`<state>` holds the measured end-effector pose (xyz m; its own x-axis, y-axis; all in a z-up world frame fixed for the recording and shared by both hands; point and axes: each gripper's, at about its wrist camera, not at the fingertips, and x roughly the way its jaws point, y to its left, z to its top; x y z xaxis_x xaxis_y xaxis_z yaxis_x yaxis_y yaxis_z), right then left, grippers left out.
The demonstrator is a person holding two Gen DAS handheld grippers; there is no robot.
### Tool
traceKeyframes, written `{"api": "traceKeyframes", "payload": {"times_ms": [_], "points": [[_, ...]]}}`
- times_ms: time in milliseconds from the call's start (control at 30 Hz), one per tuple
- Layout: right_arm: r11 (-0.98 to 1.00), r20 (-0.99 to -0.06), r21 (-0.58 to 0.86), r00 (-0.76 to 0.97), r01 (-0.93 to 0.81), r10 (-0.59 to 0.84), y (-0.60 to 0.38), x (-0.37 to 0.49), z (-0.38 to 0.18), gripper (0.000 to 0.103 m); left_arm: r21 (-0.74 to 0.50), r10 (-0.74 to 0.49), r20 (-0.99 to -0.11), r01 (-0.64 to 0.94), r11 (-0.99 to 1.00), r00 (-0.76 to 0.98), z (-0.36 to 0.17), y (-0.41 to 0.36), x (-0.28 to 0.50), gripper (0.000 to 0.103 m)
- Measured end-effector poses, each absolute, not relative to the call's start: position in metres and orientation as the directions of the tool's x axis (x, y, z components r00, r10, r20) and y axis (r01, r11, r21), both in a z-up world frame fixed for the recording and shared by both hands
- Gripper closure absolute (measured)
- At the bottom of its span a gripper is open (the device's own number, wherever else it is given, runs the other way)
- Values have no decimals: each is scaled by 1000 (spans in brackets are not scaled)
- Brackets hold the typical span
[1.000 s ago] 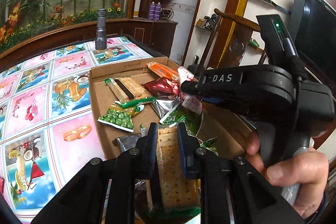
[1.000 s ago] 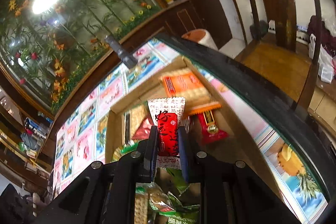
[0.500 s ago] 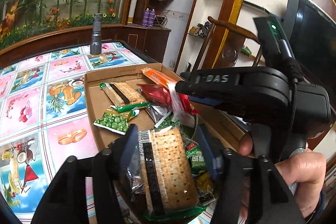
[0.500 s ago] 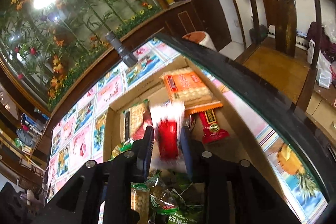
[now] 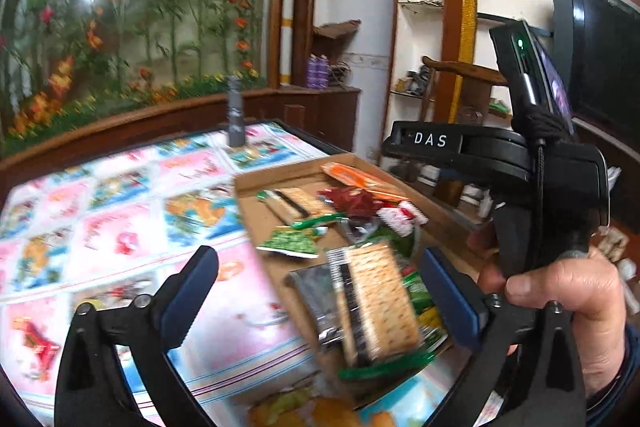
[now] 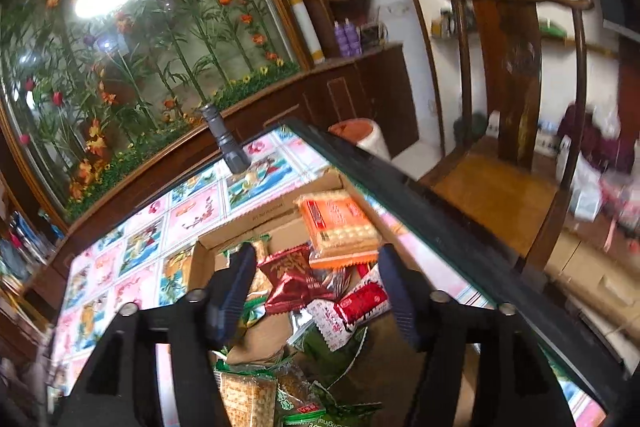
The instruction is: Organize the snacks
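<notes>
- The table [image 5: 120, 227], under a fruit-print cloth, ends in a dark edge just right of the cardboard box [image 6: 280, 223]; left of the box the cloth lies open.
- The box, shallow and open-topped, holds the snack heap.
- The left gripper [image 5: 320, 291], whose jaws have just been opening, gapes wide above the box's near end; the cracker pack [image 5: 380, 307] lies loose between them, long axis running away from the camera.
- The right gripper [image 6: 316, 295] has just been opening too; the red-and-white snack [image 6: 352, 307] lies tilted inside the box, untouched.
</notes>
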<state>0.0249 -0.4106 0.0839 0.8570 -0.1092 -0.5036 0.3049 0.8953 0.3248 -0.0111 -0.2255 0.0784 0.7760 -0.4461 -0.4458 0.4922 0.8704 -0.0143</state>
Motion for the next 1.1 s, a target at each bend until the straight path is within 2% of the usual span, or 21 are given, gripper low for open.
{"api": "traceKeyframes", "payload": {"times_ms": [167, 300, 467, 633, 767, 900, 1100], "points": [[907, -392, 222, 884, 358, -253, -388, 5, 94, 10, 38, -389, -430, 447, 894, 815, 81, -210, -28, 0], [901, -320, 172, 888, 398, -331, -377, -14, 94, 6, 34, -335, -484, 400, 916, 808, 78, -190, -33, 0], [888, -325, 161, 873, 430, -364, -373, -40, 91, 1, 45, -256, -529, 328, 944, 809, 72, -162, -40, 0], [894, -304, 140, 878, 425, -370, -362, -70, 87, 1, 49, -199, -519, 262, 964, 831, 75, -139, -47, 0], [905, -272, 117, 890, 408, -366, -352, -92, 79, 1, 19, -217, -553, 273, 962, 804, 76, -129, -47, 0], [910, -290, 123, 892, 395, -348, -352, -92, 78, 1, 78, -132, -563, 212, 974, 816, 74, -124, -54, 0], [903, -300, 112, 880, 416, -368, -350, -93, 77, 1, 94, -87, -620, 184, 978, 780, 61, -114, -61, 0]]}}
